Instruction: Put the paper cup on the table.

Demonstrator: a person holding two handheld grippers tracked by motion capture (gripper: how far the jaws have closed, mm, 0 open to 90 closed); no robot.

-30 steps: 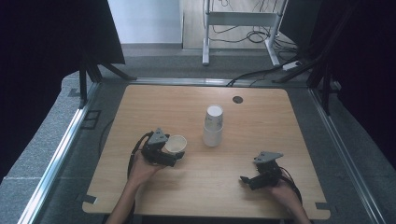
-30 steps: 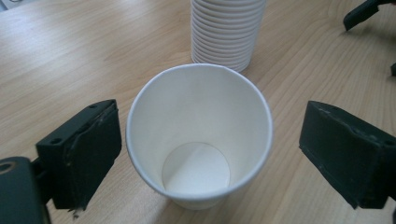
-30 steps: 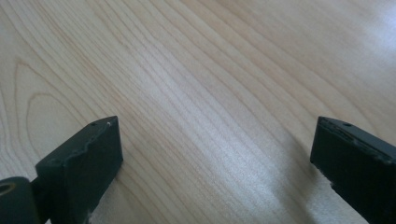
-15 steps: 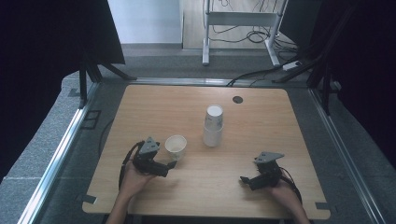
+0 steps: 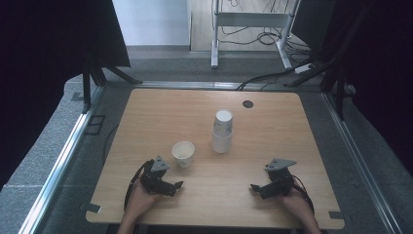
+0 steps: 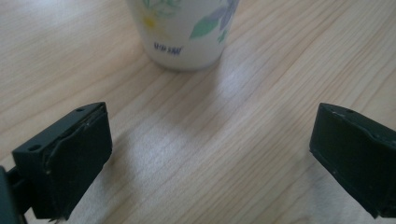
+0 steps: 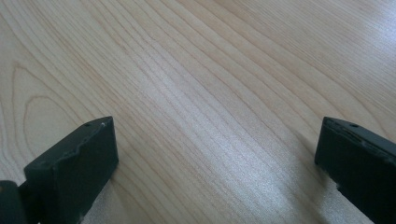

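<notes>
High view: a single paper cup (image 5: 183,153) stands upright and open-mouthed on the counter (image 5: 146,117), left of frame centre, with a stack of cups (image 5: 222,131) to its upper right. The left tool (image 5: 173,185) sits at the lower left, the cup just above it and slightly right, near but apart. The right tool (image 5: 256,187) rests at the lower right, well apart from the cup, so the left hand (image 5: 141,197) is plainly the nearer one.

Left gripper view: the jaws stand at their widest with nothing between them, having just been opening; the flower-printed cup (image 6: 184,32) stands beyond them at the top of the frame, its axis vertical, not touched.

Right gripper view: the jaws are spread wide over bare wood grain, holding nothing.
</notes>
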